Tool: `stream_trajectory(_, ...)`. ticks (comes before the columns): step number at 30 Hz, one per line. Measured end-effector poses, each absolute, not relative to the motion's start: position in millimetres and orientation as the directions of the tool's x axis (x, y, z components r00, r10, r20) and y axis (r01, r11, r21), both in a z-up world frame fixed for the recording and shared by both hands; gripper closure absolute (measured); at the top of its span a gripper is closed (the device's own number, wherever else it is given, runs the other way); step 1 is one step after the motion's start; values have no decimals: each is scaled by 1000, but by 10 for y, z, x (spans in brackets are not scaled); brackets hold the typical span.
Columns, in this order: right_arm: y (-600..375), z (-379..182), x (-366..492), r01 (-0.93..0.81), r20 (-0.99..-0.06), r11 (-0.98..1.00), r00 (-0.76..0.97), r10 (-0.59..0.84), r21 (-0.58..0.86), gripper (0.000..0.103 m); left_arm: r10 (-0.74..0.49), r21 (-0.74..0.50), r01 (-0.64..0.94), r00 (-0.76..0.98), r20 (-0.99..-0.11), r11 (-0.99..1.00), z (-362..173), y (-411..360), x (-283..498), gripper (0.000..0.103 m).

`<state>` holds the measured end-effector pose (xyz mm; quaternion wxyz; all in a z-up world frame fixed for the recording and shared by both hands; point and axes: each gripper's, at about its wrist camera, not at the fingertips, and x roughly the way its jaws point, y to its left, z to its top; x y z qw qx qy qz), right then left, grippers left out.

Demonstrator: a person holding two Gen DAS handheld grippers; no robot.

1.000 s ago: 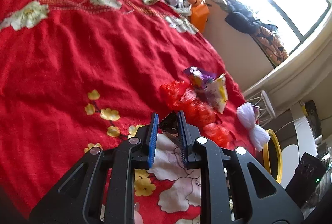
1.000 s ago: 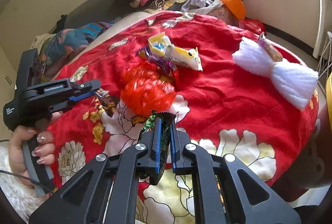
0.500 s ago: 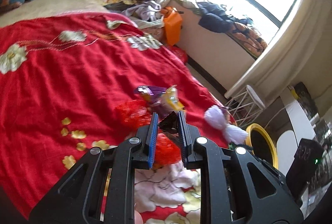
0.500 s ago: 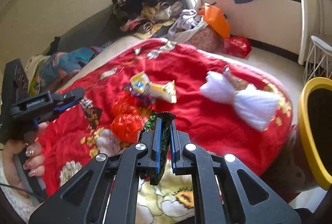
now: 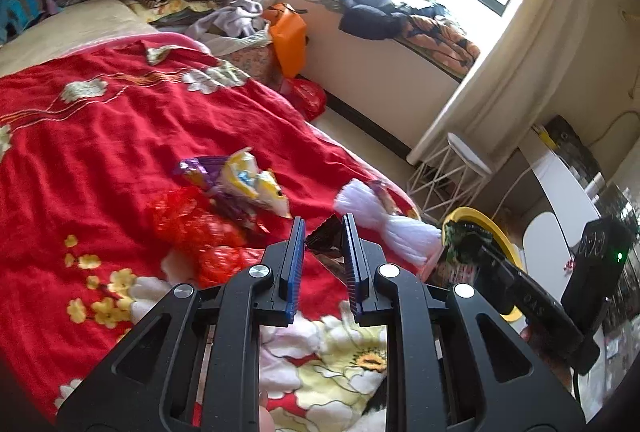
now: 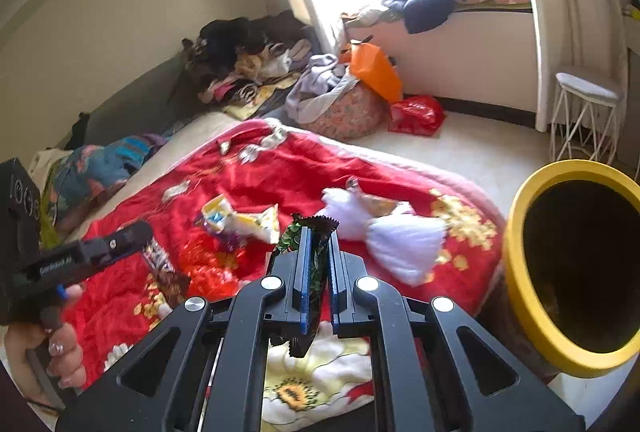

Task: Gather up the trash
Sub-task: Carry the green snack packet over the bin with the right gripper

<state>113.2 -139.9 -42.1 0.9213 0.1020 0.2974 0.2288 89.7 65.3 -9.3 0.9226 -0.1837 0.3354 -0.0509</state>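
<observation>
Trash pickup is mid-carry right now. Going left to right: the left gripper (image 5: 322,232) is clamped on a dark crinkly wrapper (image 5: 325,238), and the right gripper (image 6: 316,236) is pinched tight on a green-and-black foil wrapper (image 6: 310,232).

What changed in the last second: both hands came up off the red floral blanket (image 5: 100,136) and swung toward the yellow-rimmed bin (image 6: 520,272) sitting just off the foot of the bed. A second ago the right camera had barely a sliver of yellow at its edge, now the dark mouth fills the right side. So I'd say both pieces are on their way to the drop, release not done yet.

Left behind on the blanket: a yellow-and-purple snack packet (image 5: 244,180), red crinkly plastic (image 5: 192,220), and a white fluffy tuft (image 5: 384,220) near the bed's edge. More trips needed, I reckon.

Writing: there's white lettering on the left gripper's body in the right view and something like "DAS" on the right gripper's body in the left view, too small to trust. Wrapper print isn't readable.
</observation>
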Motion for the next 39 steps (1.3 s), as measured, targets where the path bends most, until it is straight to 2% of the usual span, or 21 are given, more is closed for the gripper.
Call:
stream_trajectory(23,-2254,-329,1158,-159,-434,932,850,297,326,96,-306,-311,139,743,-596,940,-40,-289,1123,89)
stream_trajectory(39,-2952,-438,1187,24,-435,931,888,147,363,96,-357,-288,224,727,-587,931,-59,-825,1276,89)
